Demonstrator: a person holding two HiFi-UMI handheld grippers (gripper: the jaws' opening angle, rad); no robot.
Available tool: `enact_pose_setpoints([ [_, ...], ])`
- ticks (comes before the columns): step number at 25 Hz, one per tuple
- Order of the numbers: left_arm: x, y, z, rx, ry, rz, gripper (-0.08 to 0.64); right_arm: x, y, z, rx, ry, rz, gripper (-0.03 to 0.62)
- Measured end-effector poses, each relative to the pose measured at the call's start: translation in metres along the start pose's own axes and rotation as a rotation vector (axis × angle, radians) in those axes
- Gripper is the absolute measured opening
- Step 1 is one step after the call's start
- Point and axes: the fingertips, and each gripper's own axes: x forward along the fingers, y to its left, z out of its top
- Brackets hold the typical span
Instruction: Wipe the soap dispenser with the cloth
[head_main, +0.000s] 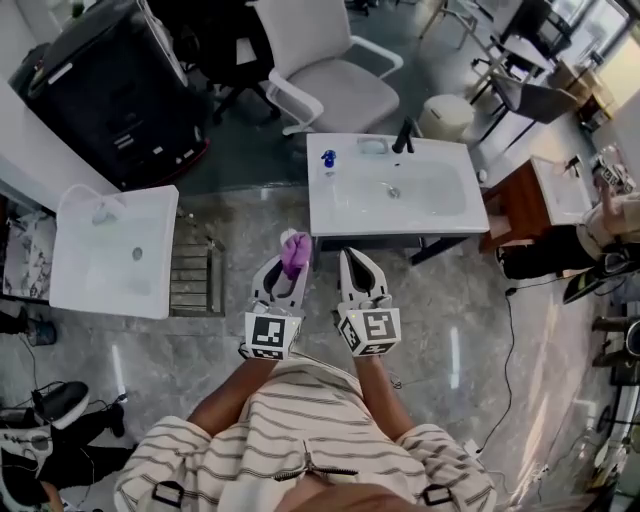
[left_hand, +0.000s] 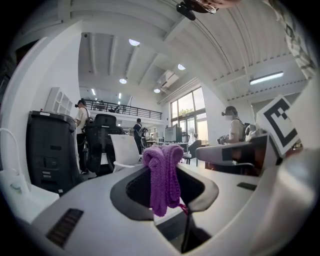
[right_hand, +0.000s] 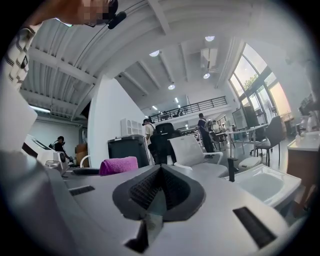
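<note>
— Any words, numbers or brand names to read here?
— None. Only black-and-white square patterns on the two marker cubes, and they spell nothing.

Soap dispenser on sink's far left corner; cloth in left gripper before it.

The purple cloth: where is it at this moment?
In the head view the purple cloth is clamped between the jaws of the left gripper, left of centre, just short of the front edge of the white sink.
</note>
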Motion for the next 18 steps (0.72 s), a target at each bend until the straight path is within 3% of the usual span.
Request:
enact_pose_setpoints([
  [9,0.114,0.086,0.021,0.007,0.007,-0.070,0.118,0.137,-0.036,0.026,-0.007,0.007,-0.052,0.009],
  [18,0.186,0.123,0.010,-0.025,0.052,-0.121,0.118,0.207,-0.070,0.019,-0.015,0.064,-0.108,0.009],
])
